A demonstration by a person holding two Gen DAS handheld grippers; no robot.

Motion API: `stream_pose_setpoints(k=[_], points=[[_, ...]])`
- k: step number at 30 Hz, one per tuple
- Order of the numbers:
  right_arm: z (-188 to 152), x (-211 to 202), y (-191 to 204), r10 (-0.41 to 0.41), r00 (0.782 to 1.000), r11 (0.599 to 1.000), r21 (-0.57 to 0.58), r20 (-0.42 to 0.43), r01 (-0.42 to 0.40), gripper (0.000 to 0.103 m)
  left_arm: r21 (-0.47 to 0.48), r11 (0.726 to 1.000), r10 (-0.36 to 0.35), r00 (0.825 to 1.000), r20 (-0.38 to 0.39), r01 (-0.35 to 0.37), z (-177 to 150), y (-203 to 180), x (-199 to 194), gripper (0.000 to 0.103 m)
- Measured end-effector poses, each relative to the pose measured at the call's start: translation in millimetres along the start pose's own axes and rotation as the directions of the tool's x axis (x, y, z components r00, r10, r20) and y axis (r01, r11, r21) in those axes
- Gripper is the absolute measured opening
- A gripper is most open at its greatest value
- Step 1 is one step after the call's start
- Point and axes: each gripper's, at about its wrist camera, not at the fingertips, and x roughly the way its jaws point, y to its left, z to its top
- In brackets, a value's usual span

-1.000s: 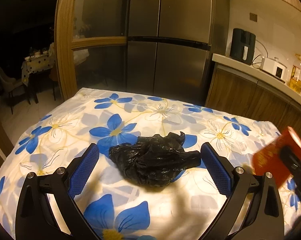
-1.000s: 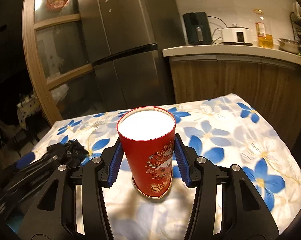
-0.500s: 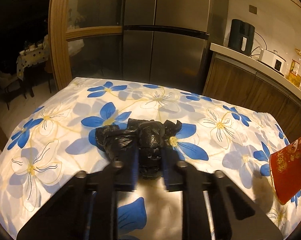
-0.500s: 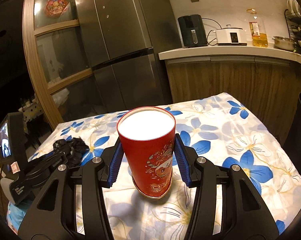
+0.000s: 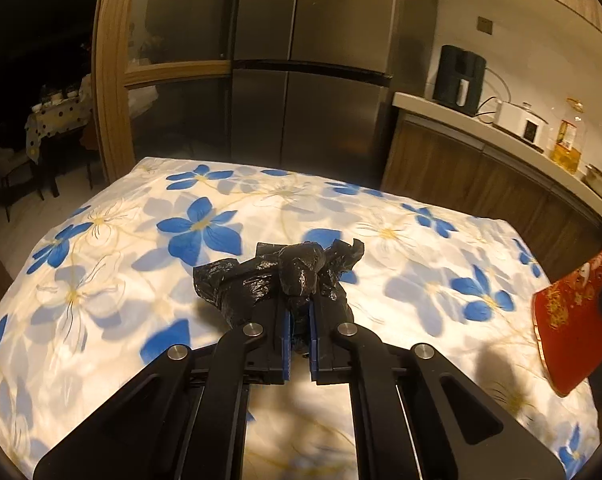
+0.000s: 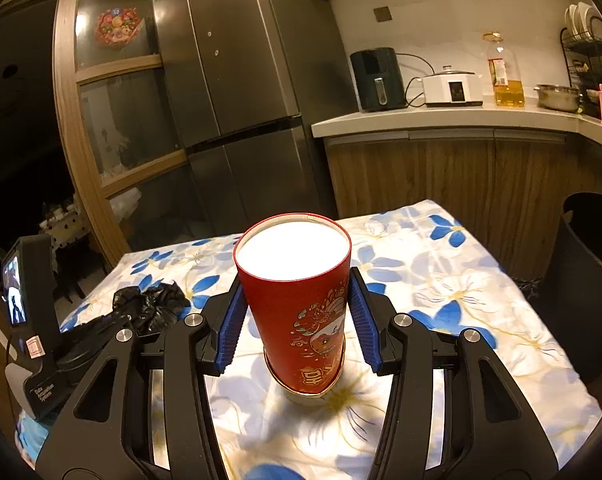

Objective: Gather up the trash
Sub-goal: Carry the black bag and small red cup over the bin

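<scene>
A crumpled black plastic bag (image 5: 297, 276) lies on the flowered tablecloth (image 5: 101, 260). My left gripper (image 5: 299, 312) is shut on the bag's near end, its blue pads squeezing the plastic. The right wrist view shows the same bag (image 6: 153, 304) at the left, with the left gripper (image 6: 129, 316) on it. My right gripper (image 6: 297, 280) is shut on an upright red canister (image 6: 301, 304) with a white top, held by its sides just over the cloth. That canister (image 5: 569, 316) also shows at the right edge of the left wrist view.
A tall black bin (image 6: 589, 280) stands on the floor past the table's right edge. Behind the table are a steel fridge (image 6: 241, 100) and a wooden counter (image 6: 441, 120) carrying appliances, an oil bottle and a pot.
My left gripper went from wide open around the bag to shut on it. Both hands have shifted across the table, and the black bin has come into the right wrist view.
</scene>
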Motion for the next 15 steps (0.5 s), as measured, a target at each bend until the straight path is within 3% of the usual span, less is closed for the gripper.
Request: stream_pose_setpoints(k=[15], points=[[-5, -75, -44, -0.052, 0.998, 0.999, 0.007, 0.040, 0.052, 0.048, 0.056, 0.990, -0.137, 0.988, 0.077, 0.133, -19, -69, -81, 0.006]])
